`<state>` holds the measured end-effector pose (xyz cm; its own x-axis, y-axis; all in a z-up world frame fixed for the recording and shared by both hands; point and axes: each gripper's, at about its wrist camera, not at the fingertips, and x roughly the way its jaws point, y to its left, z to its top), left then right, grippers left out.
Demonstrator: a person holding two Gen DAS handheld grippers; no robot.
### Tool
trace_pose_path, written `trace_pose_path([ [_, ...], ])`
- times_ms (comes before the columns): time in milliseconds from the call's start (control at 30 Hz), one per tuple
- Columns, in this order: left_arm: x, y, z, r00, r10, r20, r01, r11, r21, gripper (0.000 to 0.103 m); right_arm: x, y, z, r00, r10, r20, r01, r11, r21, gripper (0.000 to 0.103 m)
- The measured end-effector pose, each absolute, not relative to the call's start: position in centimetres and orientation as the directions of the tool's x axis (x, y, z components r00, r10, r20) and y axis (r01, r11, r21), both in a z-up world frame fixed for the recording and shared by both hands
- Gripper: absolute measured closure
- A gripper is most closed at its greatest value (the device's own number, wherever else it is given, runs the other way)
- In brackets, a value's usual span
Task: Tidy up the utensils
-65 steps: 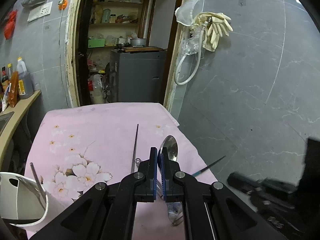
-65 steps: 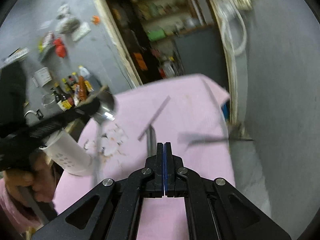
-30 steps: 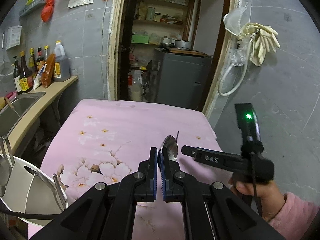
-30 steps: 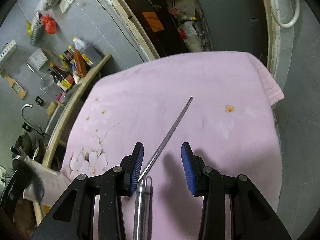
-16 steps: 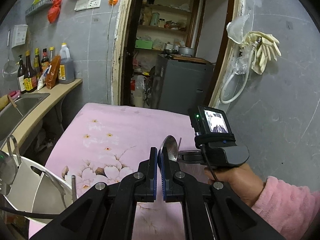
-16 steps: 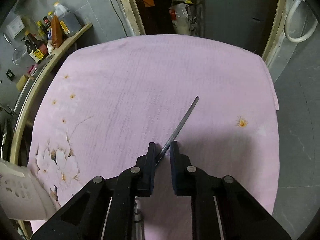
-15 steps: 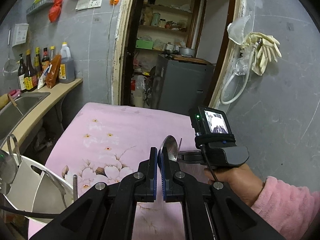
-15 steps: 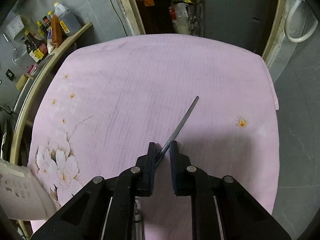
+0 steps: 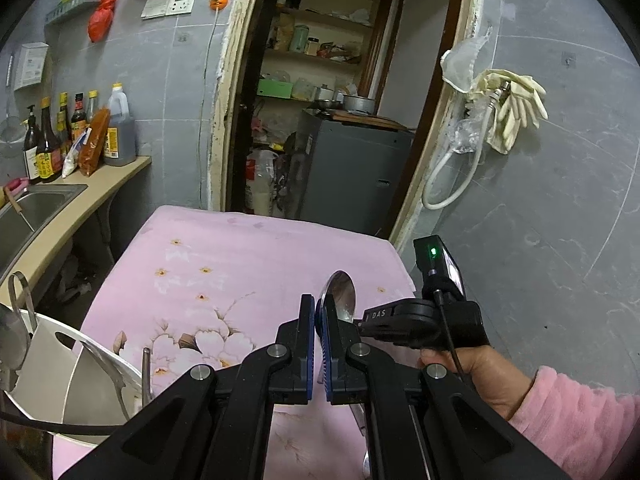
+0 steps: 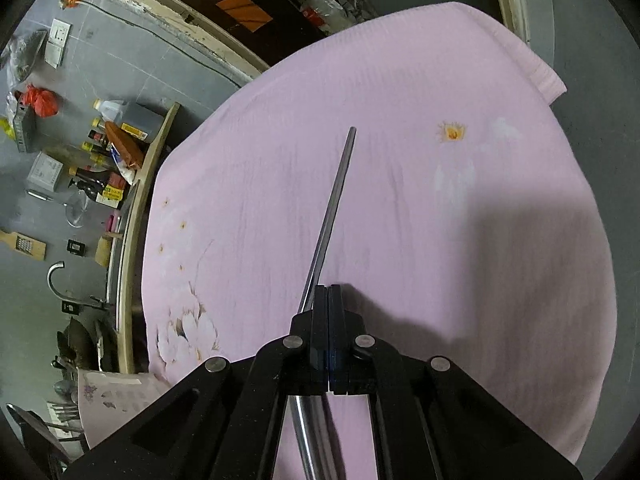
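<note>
The left gripper (image 9: 318,314) is clamped on a metal spoon (image 9: 343,295), whose bowl stands up just past the blue fingertips (image 9: 307,312) and whose handle runs back down under the gripper body. It hangs over the near half of a table covered with a pink flowered cloth (image 9: 224,264).

At the lower left of the left wrist view, a white utensil holder (image 9: 60,364) sits at the near left edge of the table, with several metal utensils (image 9: 146,372) standing in it (which kinds, I cannot tell).

To the right of the spoon, a hand (image 9: 472,376) in a pink sleeve holds the right gripper (image 10: 328,300). In the right wrist view its jaws have just been closing and now meet with no visible gap, pinching a long, thin metal chopstick (image 10: 334,208). The chopstick's slim end points away across the cloth toward the far side, and its thicker end passes back beneath the gripper. Whether the chopstick touches the cloth cannot be told.

A counter (image 9: 80,204) with sauce bottles (image 9: 44,140) and a steel sink (image 9: 28,208) runs along the table's left side.
</note>
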<state>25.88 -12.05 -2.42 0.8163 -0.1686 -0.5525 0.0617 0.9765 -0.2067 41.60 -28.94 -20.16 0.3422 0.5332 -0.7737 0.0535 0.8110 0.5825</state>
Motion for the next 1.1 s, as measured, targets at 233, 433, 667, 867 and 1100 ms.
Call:
trace_pose_path([
  [233, 25.9, -11.7, -2.4, 0.811, -0.167, -0.560, 0.055, 0.976, -0.211, 0.099, 40.8, -27.5, -20.3, 0.293, 0.519, -0.803, -0.022, 0.843, 0.537, 0.102],
  [433, 26.3, -11.0, -2.6, 0.804, -0.169, -0.571, 0.055, 0.976, -0.212, 0.099, 37.7, -27.6, -19.7, 0.276, 0.501, -0.820, -0.100, 0.864, 0.494, 0.089],
  [667, 26.7, -10.4, -2.9, 0.797, -0.173, -0.579, 0.055, 0.975, -0.215, 0.099, 36.3, -27.0, -19.3, 0.263, 0.490, -0.831, -0.186, 0.871, 0.455, 0.078],
  [867, 26.7, -10.4, -2.9, 0.797, -0.179, -0.577, 0.063, 0.974, -0.215, 0.099, 36.6, -26.0, -18.9, 0.294, 0.390, -0.873, -0.268, 0.910, 0.316, 0.087],
  [1100, 25.7, -10.4, -2.5, 0.798, -0.209, -0.565, 0.101, 0.971, -0.216, 0.099, 35.6, -28.5, -18.0, 0.326, 0.420, -0.847, -0.214, 0.905, 0.367, 0.087],
])
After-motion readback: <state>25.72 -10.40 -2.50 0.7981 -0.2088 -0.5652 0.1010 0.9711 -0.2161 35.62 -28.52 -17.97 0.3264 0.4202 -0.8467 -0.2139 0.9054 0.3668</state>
